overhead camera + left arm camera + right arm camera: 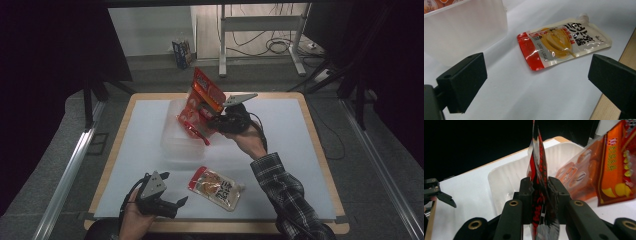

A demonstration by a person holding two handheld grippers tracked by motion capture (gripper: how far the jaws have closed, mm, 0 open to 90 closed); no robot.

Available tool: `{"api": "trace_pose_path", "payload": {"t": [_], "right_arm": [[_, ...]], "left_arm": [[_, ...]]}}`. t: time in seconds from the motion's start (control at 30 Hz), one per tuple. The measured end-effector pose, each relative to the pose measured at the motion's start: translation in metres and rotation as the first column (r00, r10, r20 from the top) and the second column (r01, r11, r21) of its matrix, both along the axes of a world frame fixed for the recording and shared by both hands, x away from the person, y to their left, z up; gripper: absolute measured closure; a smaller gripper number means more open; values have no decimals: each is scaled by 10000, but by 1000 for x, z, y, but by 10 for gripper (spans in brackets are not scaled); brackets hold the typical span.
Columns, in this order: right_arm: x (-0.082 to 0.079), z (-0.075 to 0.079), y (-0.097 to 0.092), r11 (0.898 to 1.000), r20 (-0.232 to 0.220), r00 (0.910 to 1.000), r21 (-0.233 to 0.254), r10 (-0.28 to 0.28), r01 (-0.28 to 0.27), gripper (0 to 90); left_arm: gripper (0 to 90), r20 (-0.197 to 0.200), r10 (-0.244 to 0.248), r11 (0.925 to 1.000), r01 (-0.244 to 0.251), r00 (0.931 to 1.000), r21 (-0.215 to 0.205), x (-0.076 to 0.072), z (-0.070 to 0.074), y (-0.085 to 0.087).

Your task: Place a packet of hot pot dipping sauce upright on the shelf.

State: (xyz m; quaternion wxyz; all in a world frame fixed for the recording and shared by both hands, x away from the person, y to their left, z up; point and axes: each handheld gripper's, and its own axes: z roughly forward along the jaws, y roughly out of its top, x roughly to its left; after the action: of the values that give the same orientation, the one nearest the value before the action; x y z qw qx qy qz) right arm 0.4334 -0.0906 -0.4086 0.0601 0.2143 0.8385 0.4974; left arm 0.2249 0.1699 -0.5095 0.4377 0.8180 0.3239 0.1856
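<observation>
- The left tongs (176, 204) rest at the near left of the worktop (300, 150), jaws spread wide with nothing between them; they point toward the sauce pouch, so they look parked and ready for it rather than working
- Just to their right, the sauce pouch (216, 188) lies flat on the white worktop, spout end toward the near edge, apart from the tub; in the left gripper view it sits between and beyond the two open jaws (564, 41), untouched, probably waiting its turn
- Farther back, around the middle, stands the clear plastic tub (175, 140), which appears to be where the packets are being gathered
- An orange snack packet (206, 90) leans upright at the tub's far side; in the right gripper view it stands tilted by the rim (609, 167), propped by the tub wall
- The right tongs (207, 125) hover over the tub, pressed together on a red packet (194, 129); the right gripper view shows the packet (539, 195) pinched edge-on between the pads, held on edge above the tub's open mouth (506, 177), seemingly so it can slip in beside the orange one
</observation>
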Motion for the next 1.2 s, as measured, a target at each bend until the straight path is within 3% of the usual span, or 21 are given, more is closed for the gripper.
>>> {"api": "trace_pose_path", "payload": {"t": [0.77,0.97,1.2], "right_arm": [[7,-17,35,9981,108,9982,-199,585,-582,730],[5,-6,40,9978,330,9972,-23,670,-670,731],[-5,1,50,9922,245,9919,56,1243,-1245,732]], "left_arm": [[19,23,38,9999,-38,10000,116,0,0,0],[19,46,55,9999,-56,10000,93,0,0,1],[19,58,29,9999,-30,10000,145,-1,0,0]]}}
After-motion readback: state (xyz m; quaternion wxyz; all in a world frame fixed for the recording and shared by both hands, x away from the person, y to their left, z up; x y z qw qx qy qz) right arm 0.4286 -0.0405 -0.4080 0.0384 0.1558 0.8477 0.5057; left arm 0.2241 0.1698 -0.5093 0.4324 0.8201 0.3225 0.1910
